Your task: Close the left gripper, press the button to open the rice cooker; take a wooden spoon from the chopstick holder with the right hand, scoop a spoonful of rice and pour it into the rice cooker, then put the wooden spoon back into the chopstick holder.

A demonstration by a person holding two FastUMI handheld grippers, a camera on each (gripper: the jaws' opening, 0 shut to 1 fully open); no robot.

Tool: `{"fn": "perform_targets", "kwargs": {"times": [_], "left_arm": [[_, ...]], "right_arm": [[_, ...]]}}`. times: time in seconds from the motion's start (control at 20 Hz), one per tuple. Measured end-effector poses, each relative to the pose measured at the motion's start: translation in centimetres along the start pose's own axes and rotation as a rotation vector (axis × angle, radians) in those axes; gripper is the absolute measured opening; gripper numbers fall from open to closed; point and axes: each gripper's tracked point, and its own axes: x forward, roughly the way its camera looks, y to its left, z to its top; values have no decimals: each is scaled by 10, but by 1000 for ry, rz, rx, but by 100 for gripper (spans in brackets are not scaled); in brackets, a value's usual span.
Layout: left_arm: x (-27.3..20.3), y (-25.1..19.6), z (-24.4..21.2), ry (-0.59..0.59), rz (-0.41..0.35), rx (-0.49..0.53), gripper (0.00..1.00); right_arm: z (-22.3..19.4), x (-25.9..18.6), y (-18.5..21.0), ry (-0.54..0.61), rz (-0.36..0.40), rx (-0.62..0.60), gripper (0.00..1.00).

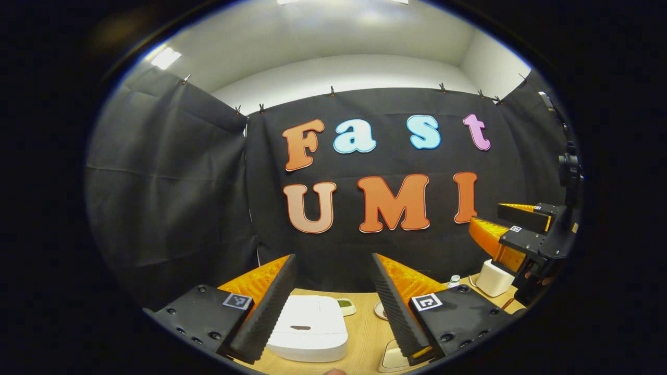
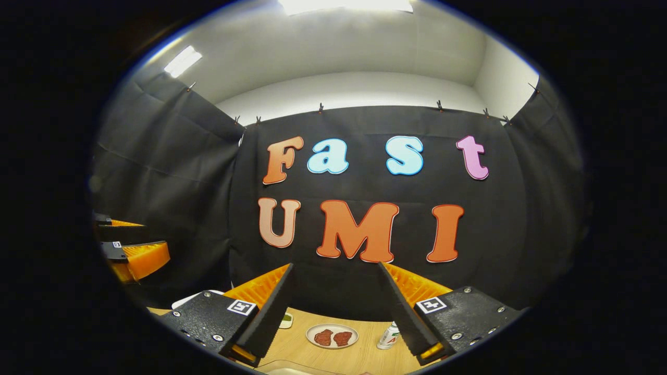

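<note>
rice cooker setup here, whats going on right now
Nothing is being handled yet. The left hand-held gripper hangs open above the closed white rice cooker on the wooden table, so the button press has not begun. The right hand-held gripper is open too, holding nothing, raised over a small plate with two brown pieces and a small bottle.

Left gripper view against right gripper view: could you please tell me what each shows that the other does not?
Left gripper view: the closed white rice cooker beyond the open left claw, and a white box farther back. Right gripper view: a plate bearing two brown pieces, beyond the open right claw. Shared: the wooden table and a small dish of green stuff.
</note>
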Motion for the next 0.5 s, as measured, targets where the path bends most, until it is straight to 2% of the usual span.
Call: {"fn": "perform_targets", "kwargs": {"times": [0.5], "left_arm": [[3, 3, 4, 6, -5, -10, 95]], "right_arm": [[4, -2, 1, 2, -18, -2, 96]]}}
